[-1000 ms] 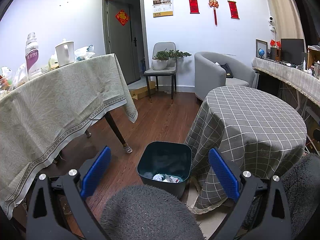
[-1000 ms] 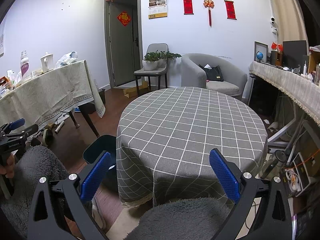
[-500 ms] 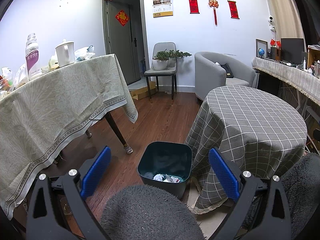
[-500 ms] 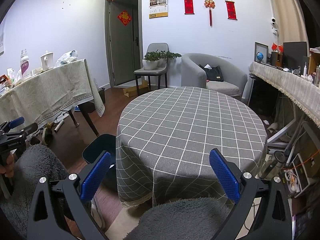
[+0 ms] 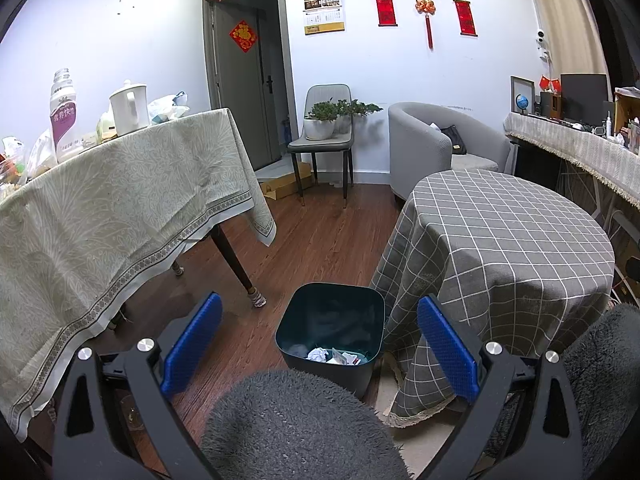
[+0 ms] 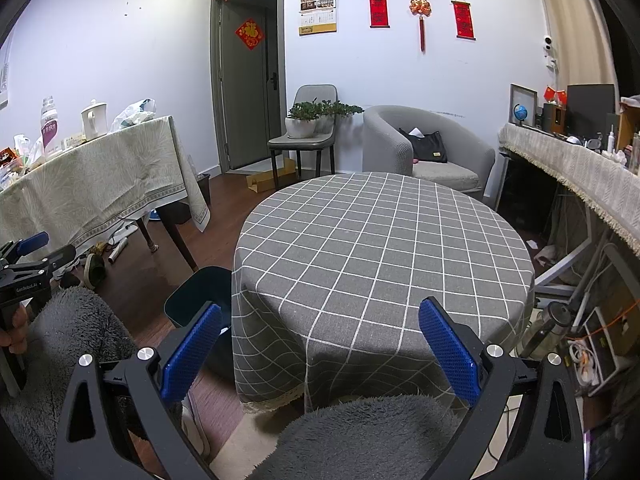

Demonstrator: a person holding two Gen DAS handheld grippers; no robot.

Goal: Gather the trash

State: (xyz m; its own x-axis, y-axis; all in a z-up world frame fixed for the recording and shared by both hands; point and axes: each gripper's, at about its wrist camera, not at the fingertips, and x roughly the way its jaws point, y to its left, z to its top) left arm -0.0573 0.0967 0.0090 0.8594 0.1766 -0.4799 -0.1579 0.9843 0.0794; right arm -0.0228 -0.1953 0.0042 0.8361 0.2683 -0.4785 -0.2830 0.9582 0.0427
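A dark teal trash bin (image 5: 332, 320) stands on the wood floor beside the round table (image 5: 512, 240) with the grey checked cloth. Crumpled white paper and scraps (image 5: 332, 356) lie in the bin's bottom. My left gripper (image 5: 320, 340) is open and empty, held above and in front of the bin. My right gripper (image 6: 320, 344) is open and empty, facing the round table's (image 6: 380, 240) near edge. The bin's rim (image 6: 192, 300) shows at the table's left in the right wrist view. The left gripper (image 6: 24, 268) also shows at that view's left edge.
A long table (image 5: 120, 208) with a pale green cloth stands at the left, carrying a bottle (image 5: 62, 120), kettle (image 5: 128, 106) and bags. A chair with a plant (image 5: 324, 132), a grey armchair (image 5: 436, 148) and a side counter (image 5: 580, 152) line the back and right. Grey fuzzy fabric (image 5: 296, 424) fills the foreground.
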